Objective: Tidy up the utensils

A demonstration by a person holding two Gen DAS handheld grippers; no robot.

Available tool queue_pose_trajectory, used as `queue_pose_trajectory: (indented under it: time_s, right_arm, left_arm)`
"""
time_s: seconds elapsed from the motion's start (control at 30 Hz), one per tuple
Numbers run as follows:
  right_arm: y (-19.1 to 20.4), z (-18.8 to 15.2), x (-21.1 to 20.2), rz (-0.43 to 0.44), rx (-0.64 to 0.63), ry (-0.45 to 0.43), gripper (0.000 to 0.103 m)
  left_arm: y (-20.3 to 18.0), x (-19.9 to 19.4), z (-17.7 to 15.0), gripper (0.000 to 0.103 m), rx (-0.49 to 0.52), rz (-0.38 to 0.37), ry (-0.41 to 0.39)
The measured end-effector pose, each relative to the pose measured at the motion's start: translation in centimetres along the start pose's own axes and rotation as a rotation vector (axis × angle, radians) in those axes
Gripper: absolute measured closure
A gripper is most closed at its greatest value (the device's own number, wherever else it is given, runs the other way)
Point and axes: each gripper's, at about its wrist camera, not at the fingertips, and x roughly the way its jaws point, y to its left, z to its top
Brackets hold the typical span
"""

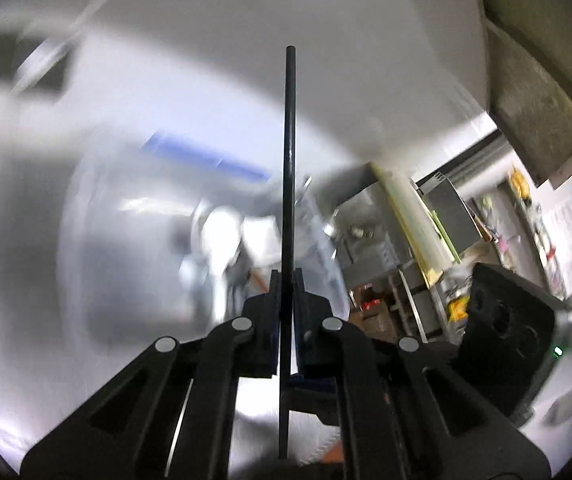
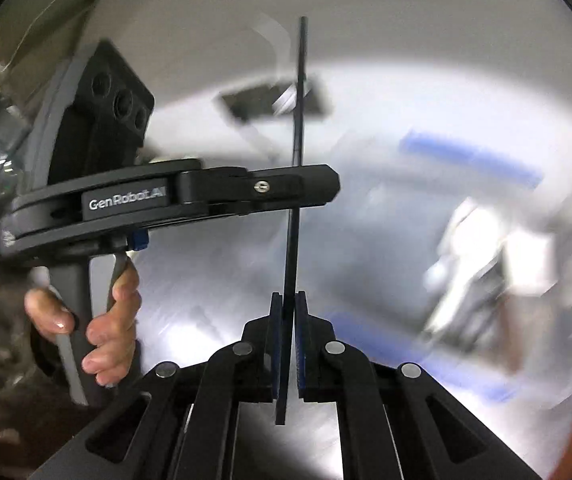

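Note:
My left gripper (image 1: pixel 286 276) is shut on a thin black chopstick (image 1: pixel 289 160) that runs straight up the middle of the left wrist view, held in the air. My right gripper (image 2: pixel 288 300) is shut on a second thin black chopstick (image 2: pixel 296 128) that points up and away. The left gripper (image 2: pixel 318 188) shows from the side in the right wrist view, held by a bare hand (image 2: pixel 106 320), and its fingers cross the right chopstick. The right gripper's body (image 1: pixel 502 320) shows at the right of the left wrist view. The background is motion-blurred.
Below lies a blurred shiny metal surface (image 2: pixel 214 280) with blue strips (image 2: pixel 466 156) and pale blurred shapes (image 2: pixel 486 248). At the right of the left wrist view stand metal shelving (image 1: pixel 390 280) and a wall with posters (image 1: pixel 566 232).

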Motion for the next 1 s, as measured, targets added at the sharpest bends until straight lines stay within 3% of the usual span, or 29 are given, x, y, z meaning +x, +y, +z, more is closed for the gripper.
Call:
queue_pose_trajectory:
  time_s: [0.13, 0.23, 0.37, 0.57, 0.77, 0.8, 0.9, 1.0]
  right_arm:
    - [-6.5, 4.0, 1.7, -0.078, 0.091, 0.029, 0.096]
    - [-10.4, 3.7, 4.8, -0.110, 0.163, 0.093, 0.096]
    - [-15.2, 2.6, 10.6, -0.103, 0.239, 0.212, 0.096]
    - [-17.6, 1.2, 15.7, -0.093, 0.253, 0.317, 0.098]
    - [-18.9, 0.5, 15.8, -0.146, 0.273, 0.322, 0.098]
    - [-18.7, 0.5, 15.1, -0.160, 0.270, 0.308, 0.097]
    - [-17.0, 0.5, 12.4, -0.210, 0.239, 0.246, 0.096]
    - [-14.2, 0.2, 8.7, -0.281, 0.174, 0.167, 0.095]
  left_arm:
    - [-0.3, 6.2, 4.7, 0.098, 0.021, 0.050, 0.090]
    - [2.6, 12.5, 5.7, 0.098, -0.059, 0.085, 0.214]
    - [6.8, 18.7, 4.2, 0.098, -0.130, 0.130, 0.360]
    - [11.7, 23.4, 1.0, 0.098, -0.199, 0.233, 0.527]
    - [11.5, 23.2, 1.3, 0.097, -0.160, 0.278, 0.525]
    - [11.3, 23.0, 1.4, 0.090, -0.146, 0.296, 0.520]
    - [9.1, 20.8, 2.3, 0.042, -0.054, 0.329, 0.421]
    - [6.0, 16.8, 3.2, 0.037, 0.036, 0.313, 0.301]
